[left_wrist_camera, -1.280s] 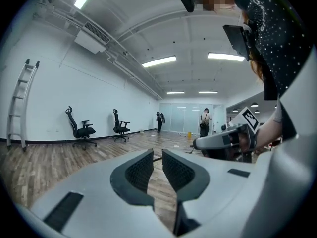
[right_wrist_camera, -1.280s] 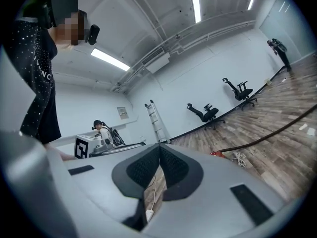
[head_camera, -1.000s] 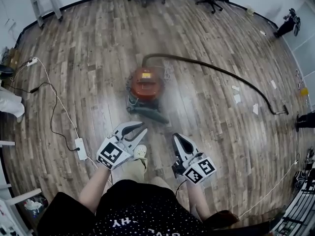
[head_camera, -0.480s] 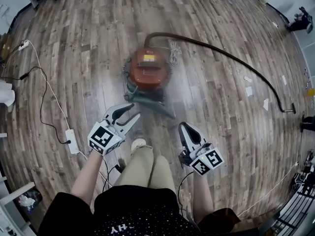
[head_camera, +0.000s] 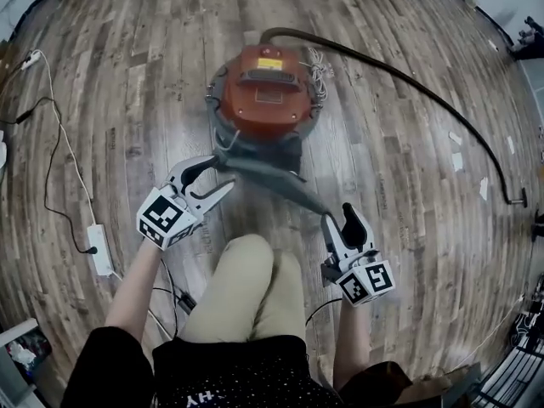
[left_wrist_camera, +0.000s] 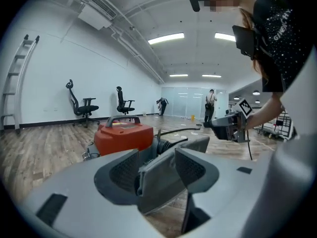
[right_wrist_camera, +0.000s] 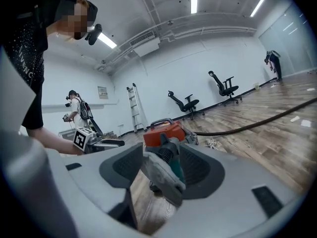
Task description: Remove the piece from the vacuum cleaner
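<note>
- Vacuum cleaner (head_camera: 265,92), orange, sits on the wood floor (head_camera: 127,100) ahead of the person's knees, its black hose (head_camera: 408,83) curving off to the right.
- Grey piece (head_camera: 272,177) juts from its base toward the person.
- Left hand-held gripper (head_camera: 217,174): jaws wide apart, with the piece's near-vacuum end between them.
- Right hand-held gripper (head_camera: 337,217): jaws likewise spread, with the piece's far end between them.

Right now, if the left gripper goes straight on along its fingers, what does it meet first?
The grey nozzle piece: its end sits between the open fingers of the left gripper, though I can't tell whether they touch. Behind it, in the same line, stands the red vacuum body.
</note>
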The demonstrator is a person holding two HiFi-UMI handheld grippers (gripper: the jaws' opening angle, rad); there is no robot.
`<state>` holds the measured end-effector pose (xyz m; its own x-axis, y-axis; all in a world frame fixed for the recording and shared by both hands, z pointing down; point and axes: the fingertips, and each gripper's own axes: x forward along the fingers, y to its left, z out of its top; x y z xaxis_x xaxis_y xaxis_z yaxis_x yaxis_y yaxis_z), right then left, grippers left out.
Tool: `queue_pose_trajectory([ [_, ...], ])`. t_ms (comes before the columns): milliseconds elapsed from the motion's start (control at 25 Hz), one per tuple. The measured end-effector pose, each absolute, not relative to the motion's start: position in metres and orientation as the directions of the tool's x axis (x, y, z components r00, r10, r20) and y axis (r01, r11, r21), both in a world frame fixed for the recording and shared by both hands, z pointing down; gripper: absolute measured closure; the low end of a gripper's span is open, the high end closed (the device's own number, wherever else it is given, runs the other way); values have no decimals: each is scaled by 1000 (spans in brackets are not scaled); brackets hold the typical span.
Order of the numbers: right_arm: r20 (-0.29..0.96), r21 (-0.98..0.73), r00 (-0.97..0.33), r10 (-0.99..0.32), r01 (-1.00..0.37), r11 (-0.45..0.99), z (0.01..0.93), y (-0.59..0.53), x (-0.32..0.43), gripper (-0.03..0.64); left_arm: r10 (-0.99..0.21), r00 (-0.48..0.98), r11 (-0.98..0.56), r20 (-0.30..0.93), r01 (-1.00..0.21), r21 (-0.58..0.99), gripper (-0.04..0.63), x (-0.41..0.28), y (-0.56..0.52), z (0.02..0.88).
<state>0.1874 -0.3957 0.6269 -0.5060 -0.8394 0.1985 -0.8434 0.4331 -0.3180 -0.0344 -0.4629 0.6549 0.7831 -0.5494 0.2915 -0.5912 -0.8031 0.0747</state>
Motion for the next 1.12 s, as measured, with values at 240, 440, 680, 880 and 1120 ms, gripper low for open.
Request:
queue_pose_trajectory([
  [240,55,-229,-590,-806,-793,565,672,-409,173,396,-562,798,-816,215,-578,10,379,-25,-479,719],
  [440,52,-107,-607,-793,-793,600,692,-409,174,547,-626,757,-778,187,-622,-87,552,-22,-484,735],
  [680,-22,-140,-631,-776,-766,627,699,-388,180,575,-641,760,-767,105,-638,-68,578,-29,-458,721],
  [880,-17,-182,-560,-829,-813,553,717,-379,194,565,-616,780,-786,110,-618,-23,575,-22,-430,734],
  [1120,-41,-257,-521,-853,-819,512,706,-392,210,376,-693,720,-716,-11,-687,122,420,-39,-430,719],
])
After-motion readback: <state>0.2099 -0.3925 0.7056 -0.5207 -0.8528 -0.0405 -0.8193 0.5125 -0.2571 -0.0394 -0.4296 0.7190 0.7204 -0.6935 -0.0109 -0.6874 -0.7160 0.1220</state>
